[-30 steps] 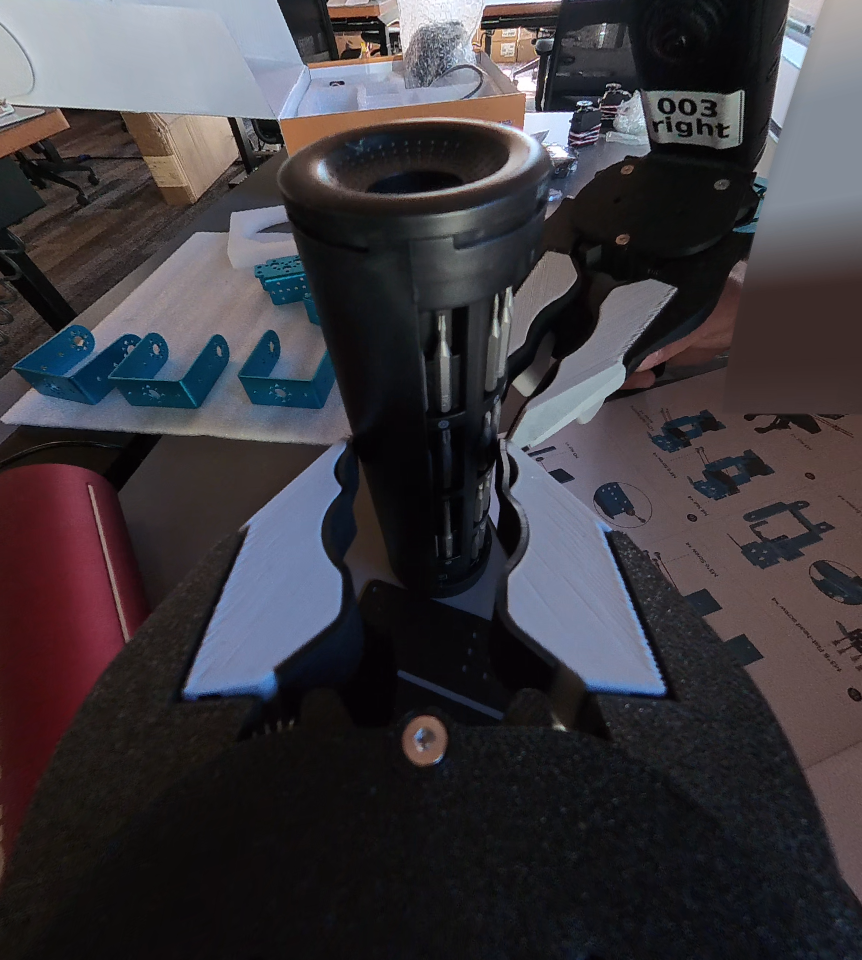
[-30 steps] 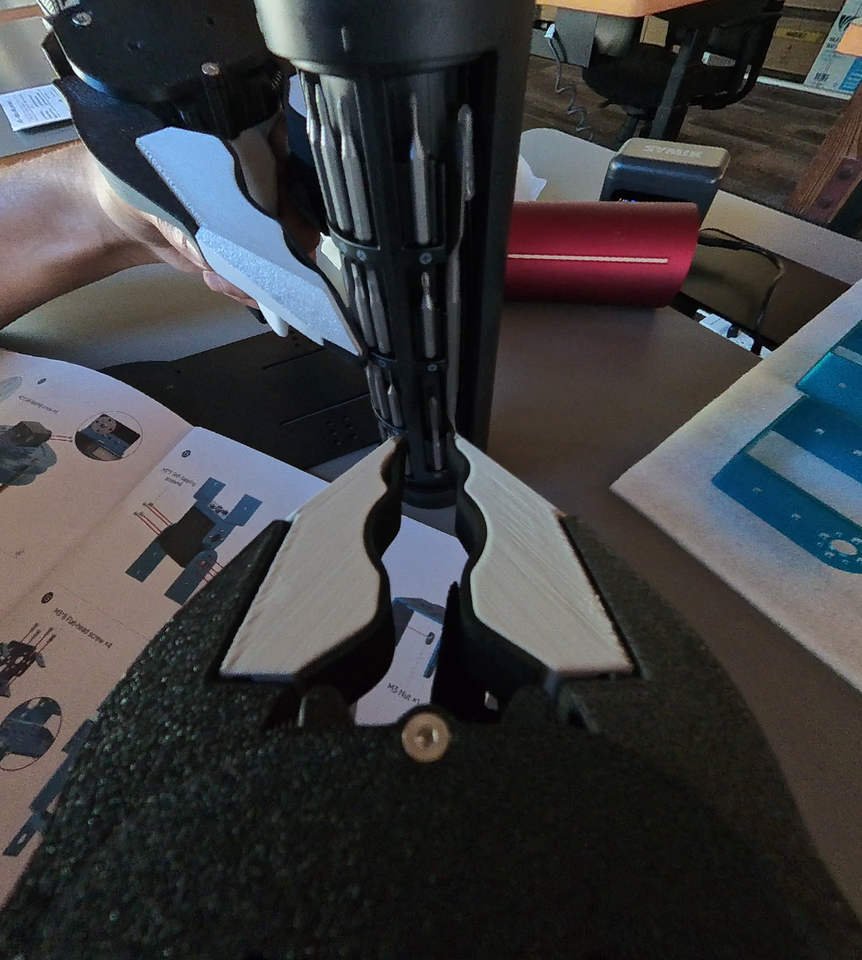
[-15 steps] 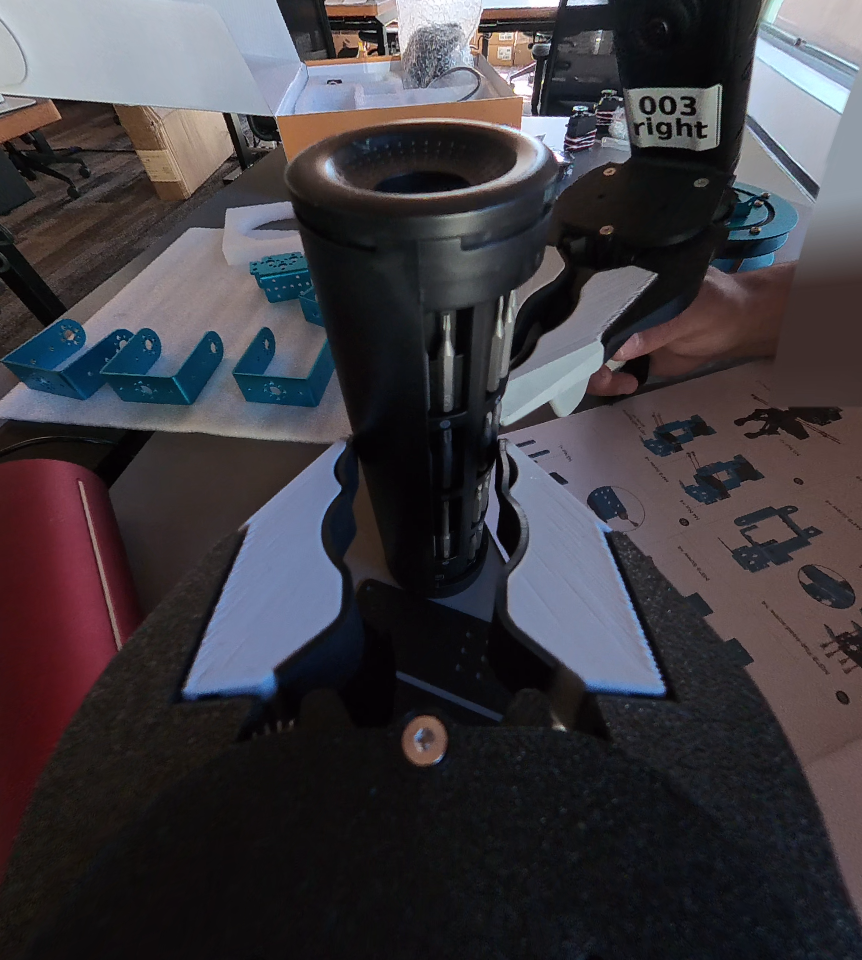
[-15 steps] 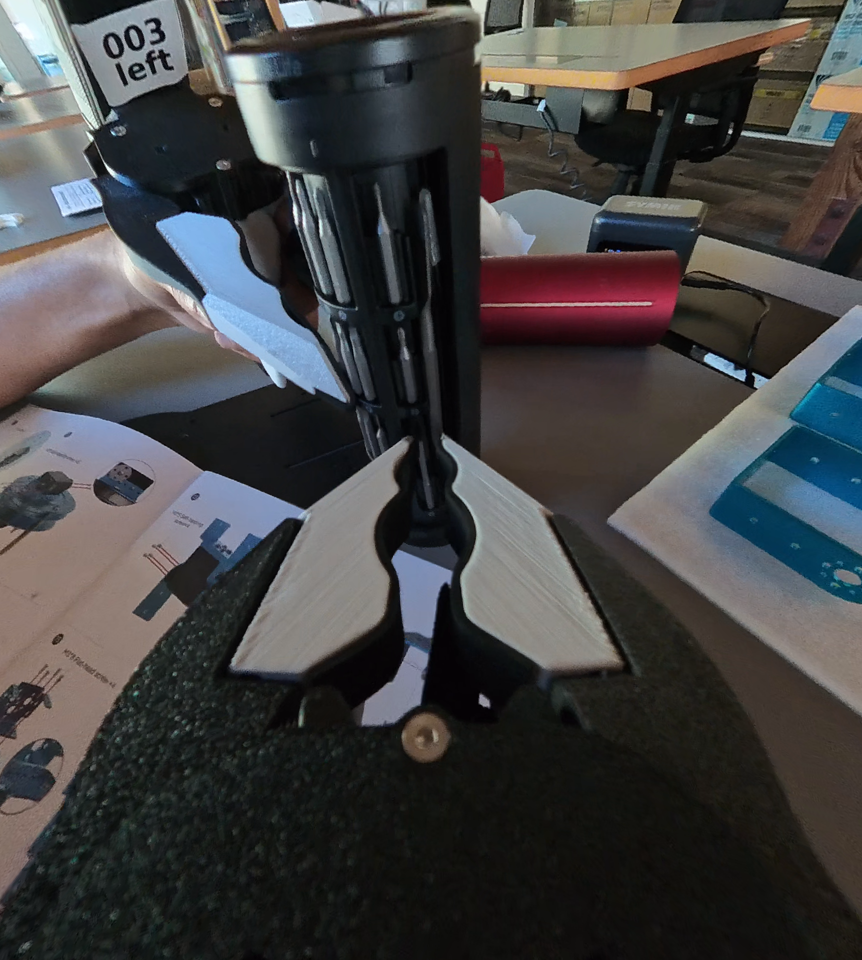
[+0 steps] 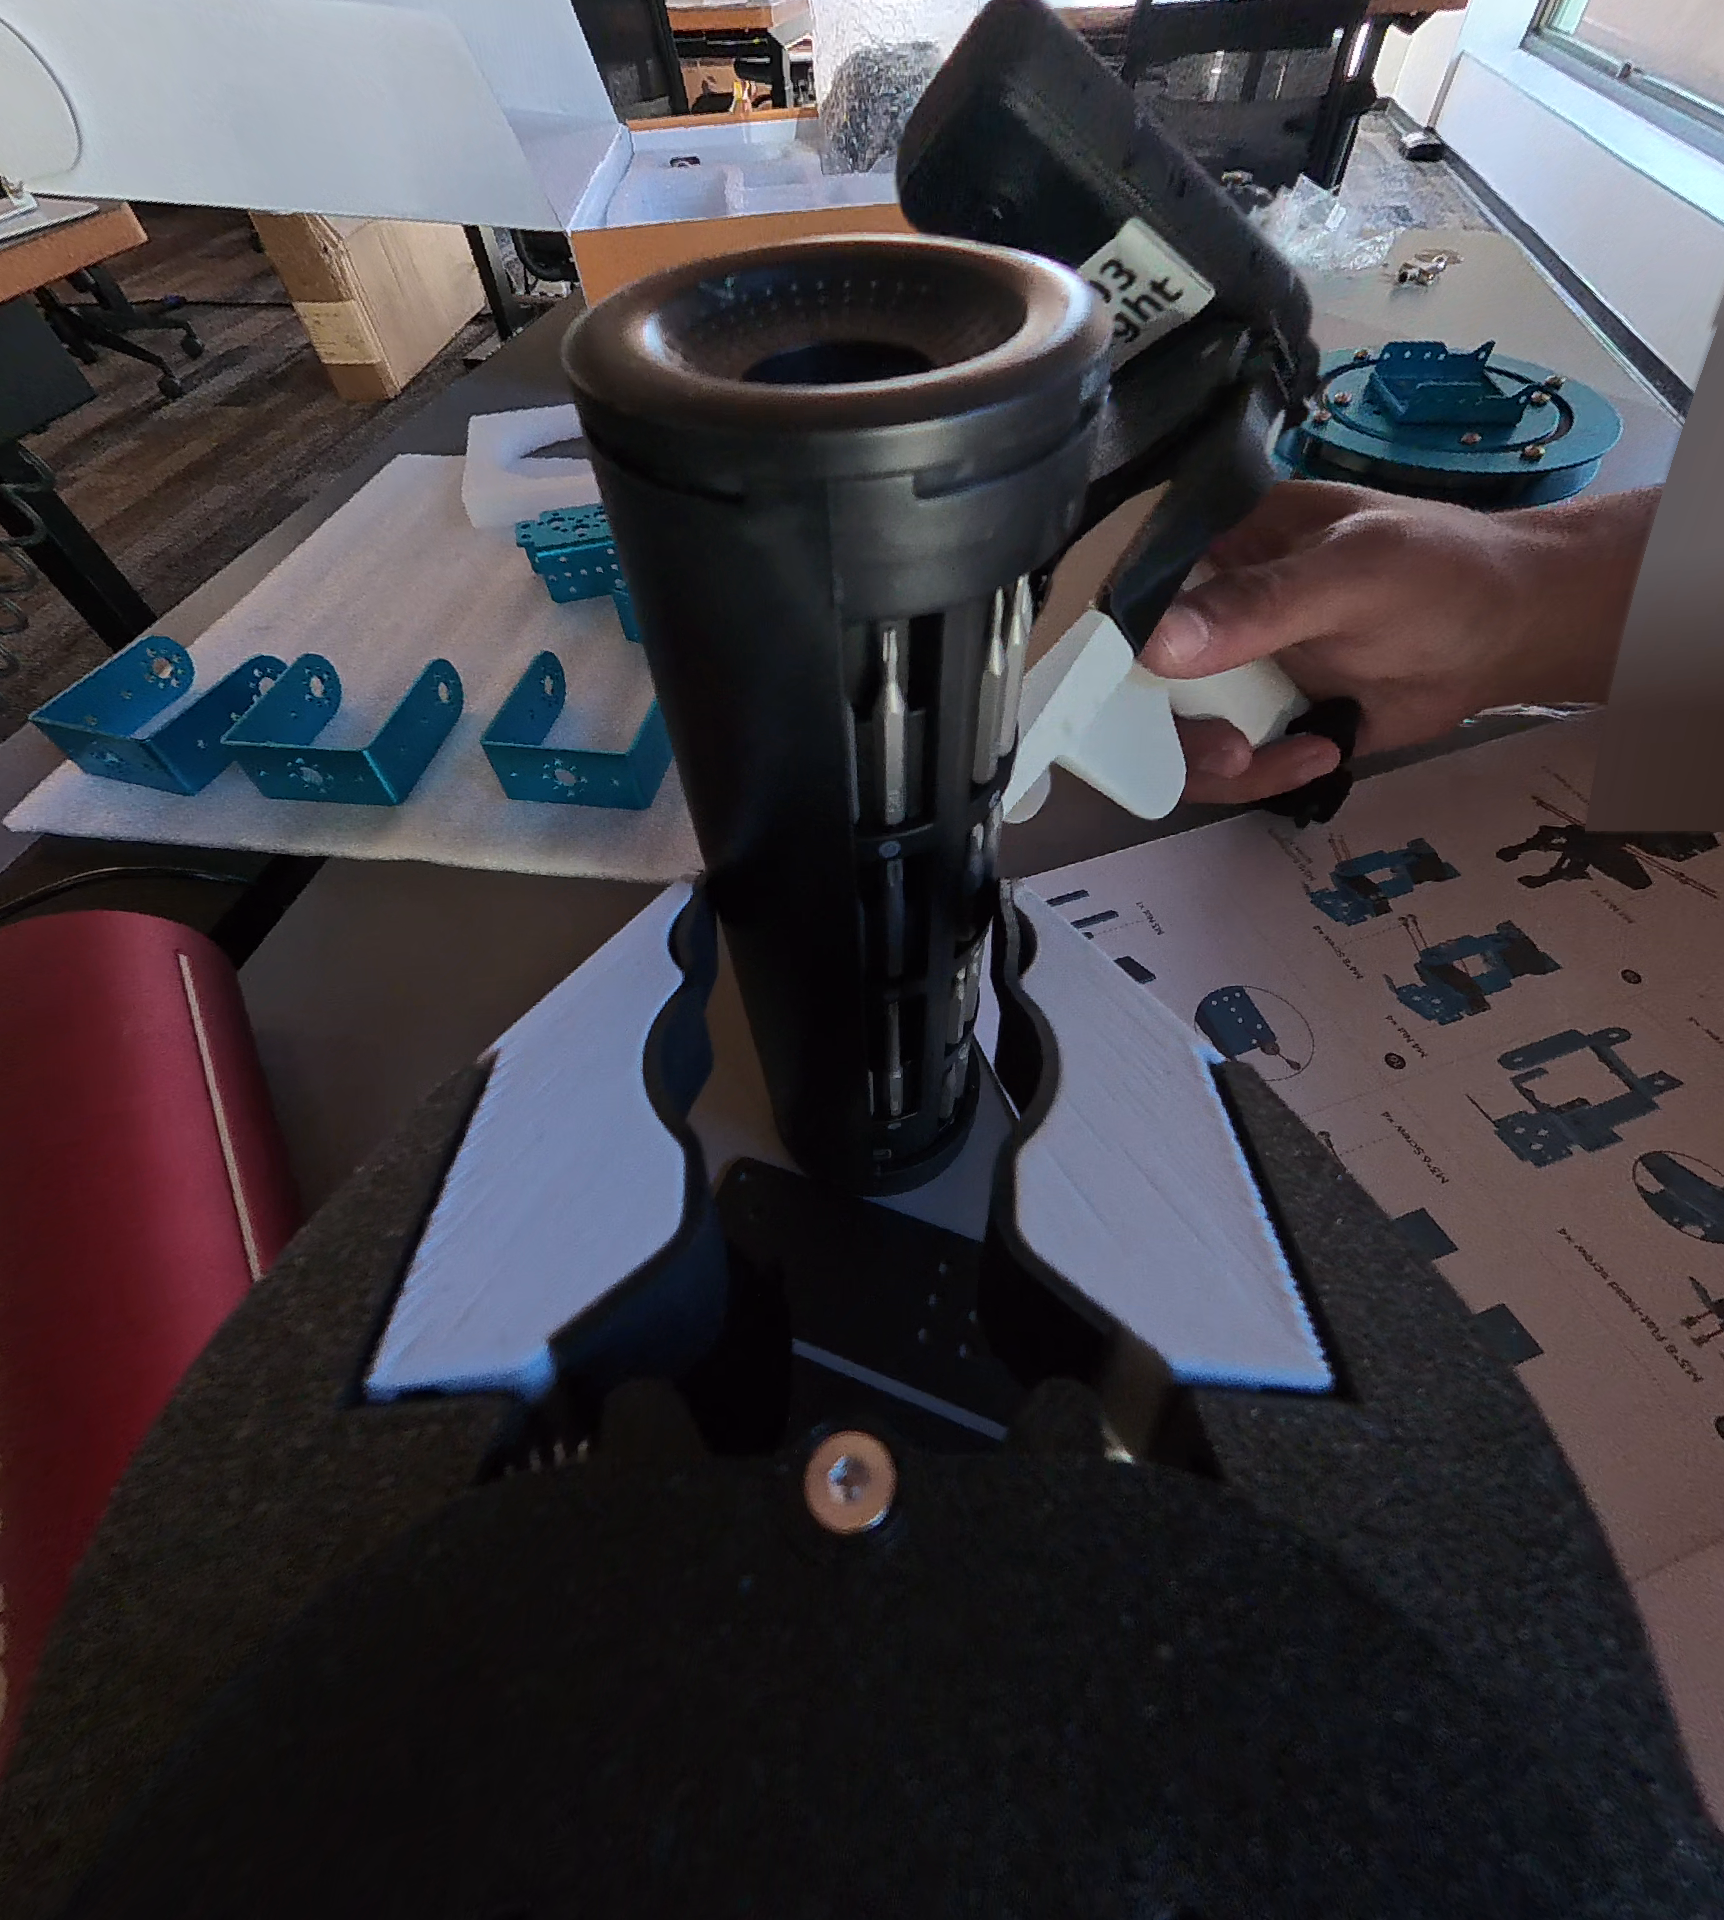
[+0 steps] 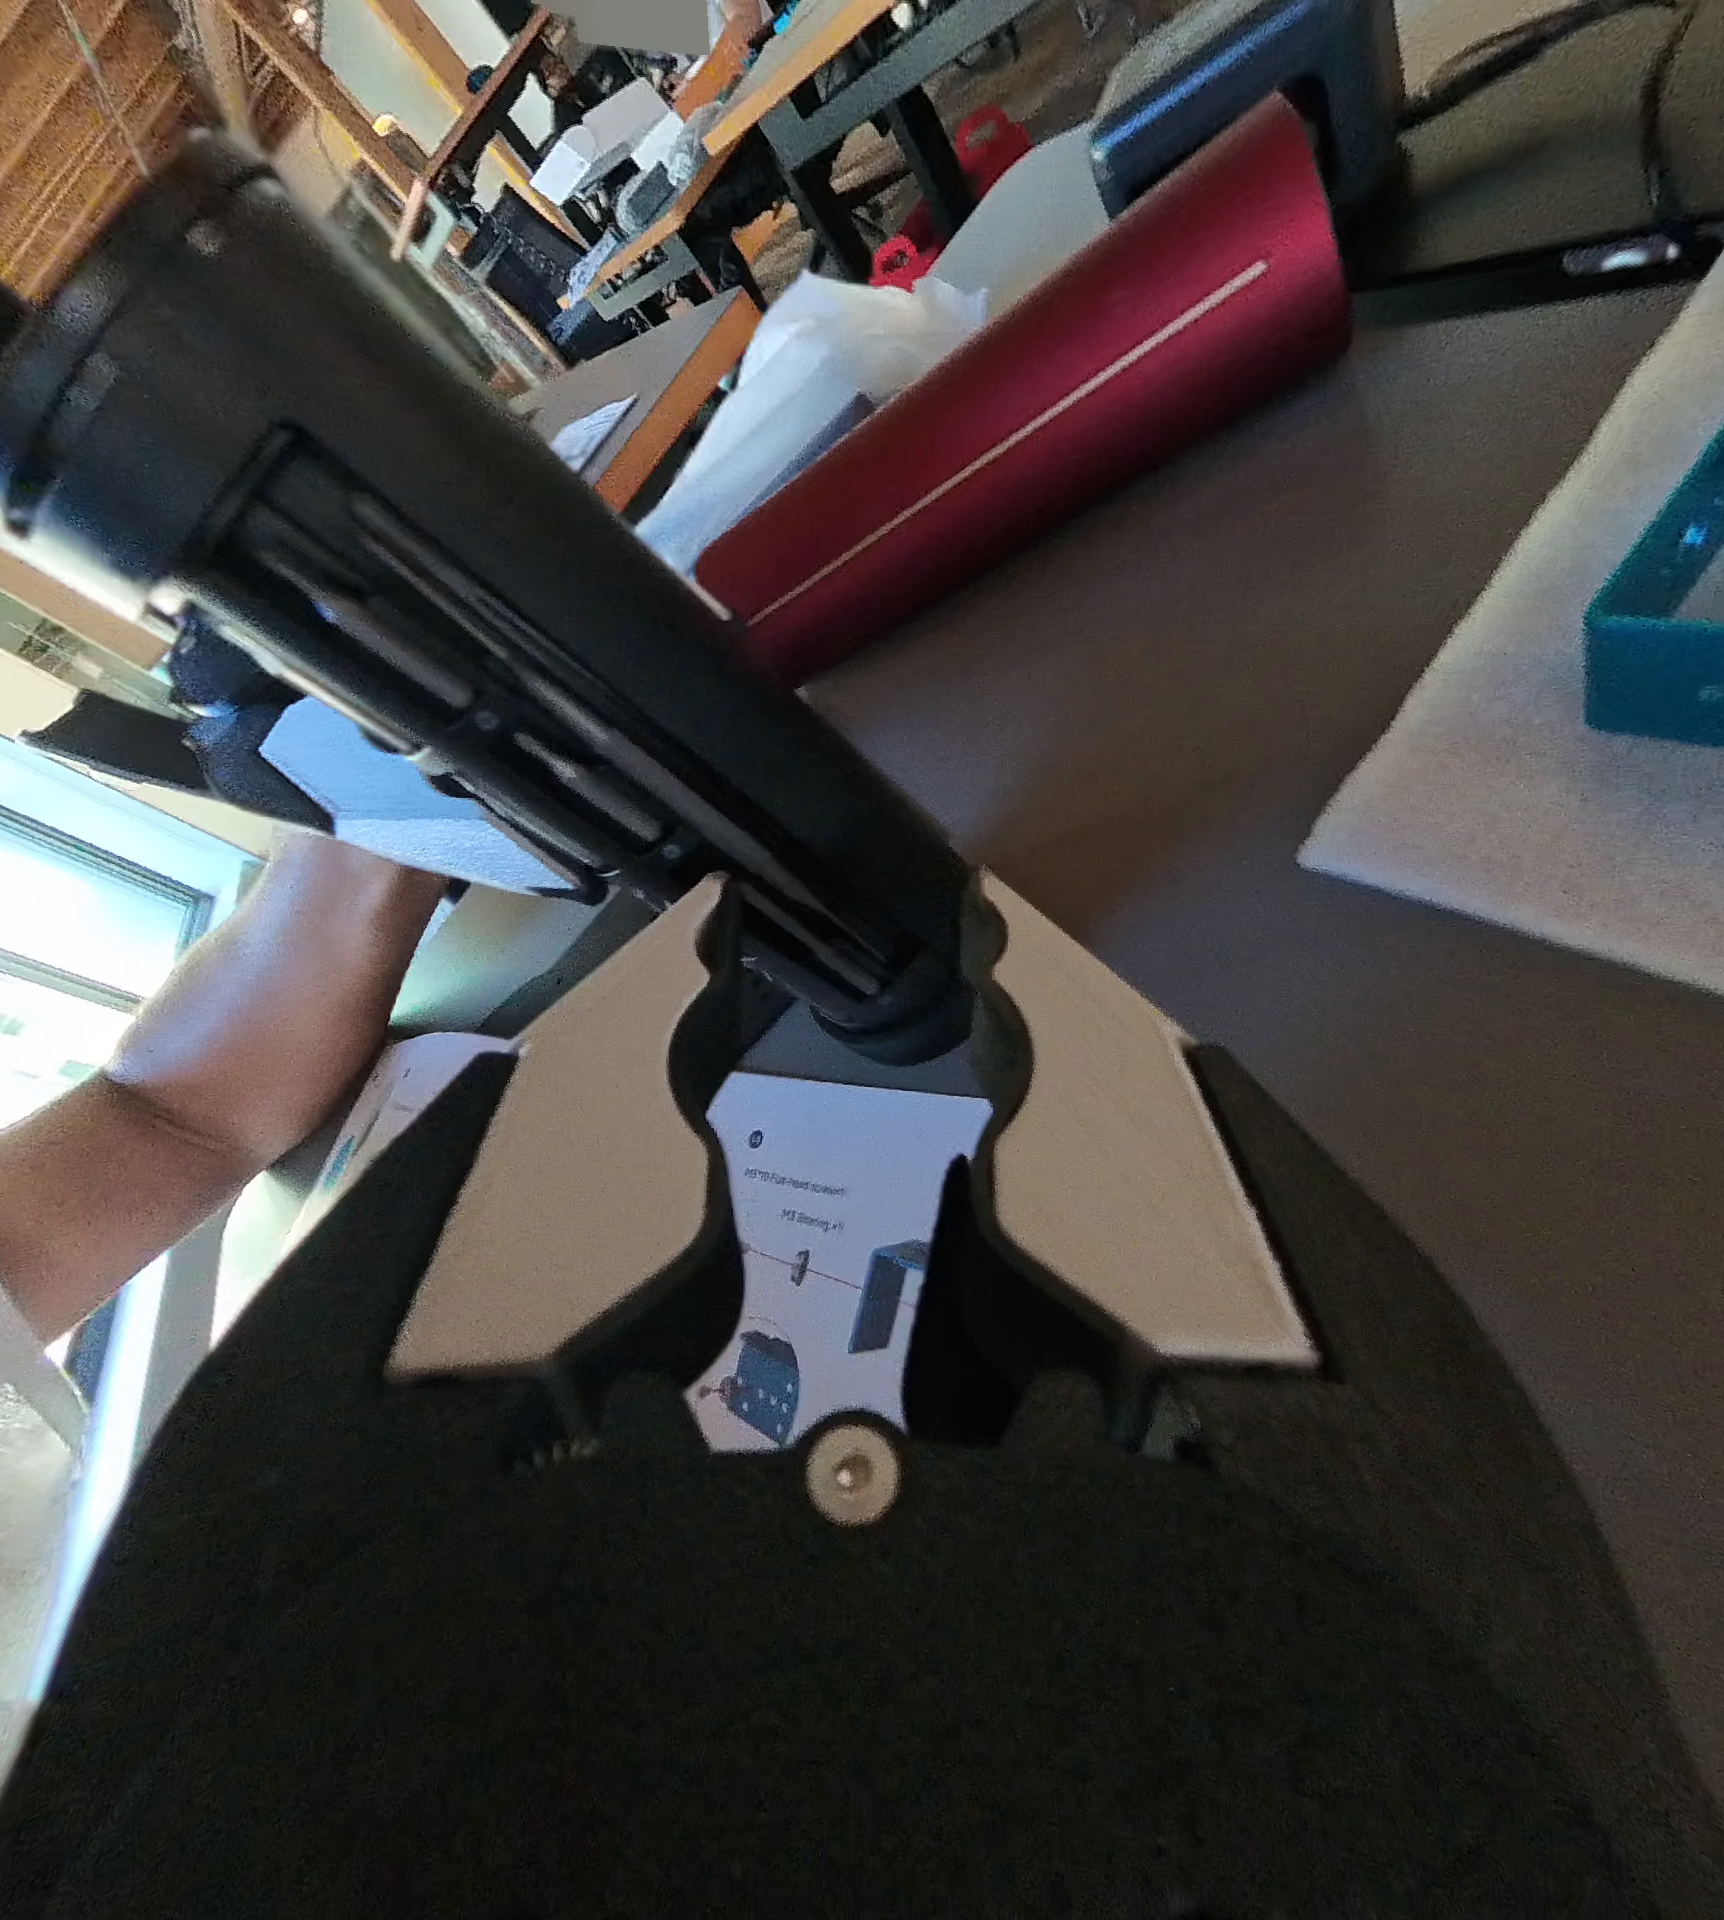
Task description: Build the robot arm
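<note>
The left hand-held gripper [image 5: 853, 997] is clamped on the lower end of a black bit holder [image 5: 837, 644], a tube with silver screwdriver bits racked in its side slots. The right hand-held gripper [image 6: 853, 956] has its fingers closed around the same holder's base. Left of the holder lies a red cylinder [image 5: 99, 1195] with printed lettering; right of it an instruction sheet [image 5: 1512, 1091] with blue diagrams. Behind it, blue brackets [image 5: 318, 727] sit on white foam [image 5: 422, 831] on the surface [image 5: 484, 914]. The right tool carries a white label [image 5: 1144, 296].

Workshop-style office: desks [image 6: 785, 114], blue metal brackets [image 5: 338, 727], assembly manual [image 5: 1460, 1039], cardboard boxes [image 5: 370, 291].
</note>
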Demonstrator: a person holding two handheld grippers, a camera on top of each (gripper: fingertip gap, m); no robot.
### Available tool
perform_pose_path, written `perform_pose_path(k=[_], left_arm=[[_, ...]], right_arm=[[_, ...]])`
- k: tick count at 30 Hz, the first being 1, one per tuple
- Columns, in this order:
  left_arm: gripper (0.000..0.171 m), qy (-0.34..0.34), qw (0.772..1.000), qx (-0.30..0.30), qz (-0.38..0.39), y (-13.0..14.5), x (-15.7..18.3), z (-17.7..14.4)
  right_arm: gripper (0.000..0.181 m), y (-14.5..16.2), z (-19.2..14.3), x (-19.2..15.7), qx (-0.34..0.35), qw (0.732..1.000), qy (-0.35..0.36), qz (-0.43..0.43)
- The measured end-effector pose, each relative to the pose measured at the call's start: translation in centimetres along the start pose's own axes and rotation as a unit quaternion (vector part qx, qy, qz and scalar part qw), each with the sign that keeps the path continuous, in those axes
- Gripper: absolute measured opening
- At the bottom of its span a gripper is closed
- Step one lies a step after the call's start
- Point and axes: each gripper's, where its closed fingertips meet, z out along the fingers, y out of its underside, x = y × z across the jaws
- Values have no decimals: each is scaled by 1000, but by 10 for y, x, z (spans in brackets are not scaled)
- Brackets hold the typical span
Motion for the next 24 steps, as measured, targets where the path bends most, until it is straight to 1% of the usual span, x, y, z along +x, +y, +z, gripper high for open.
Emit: perform_pose_path(k=[5, 6, 7, 8, 9, 12, 14, 17, 20, 24], left_arm=[[52, -1, 1000, 0, 1, 0, 0, 0], [53, -1, 1000, 0, 1, 0, 0, 0], [52, 0, 1000, 0, 1, 0, 0, 0], [52, 0, 1000, 1, 0, 0, 0, 0], [52, 0, 1000, 1, 1, 0, 0, 0], [53, 0, 1000, 1, 0, 0, 0, 0], [53, 0, 1000, 1, 0, 0, 0, 0], [52, 0, 1000, 1, 0, 0, 0, 0], [52, -1, 1000, 0, 1, 0, 1, 1], [53, -2, 1000, 0, 0, 0, 0, 0]], right_arm=[[44, 3, -1, 2, -12, 1000, 2, 18], [39, 4, -1, 2, -19, 1000, 8, 11], [28, 8, -1, 9, -33, 999, 35, -4], [28, 11, -1, 14, -40, 997, 57, -24], [28, 10, -2, 12, -38, 997, 59, -35], [33, 2, -4, 1, -22, 999, 34, -19], [41, 1, -5, 2, -19, 999, 36, -11], [53, 1, -3, 6, -12, 999, 30, 23], [60, -1, -2, 9, 4, 999, 38, 33], [61, 0, -2, 9, 14, 998, 43, 45]])
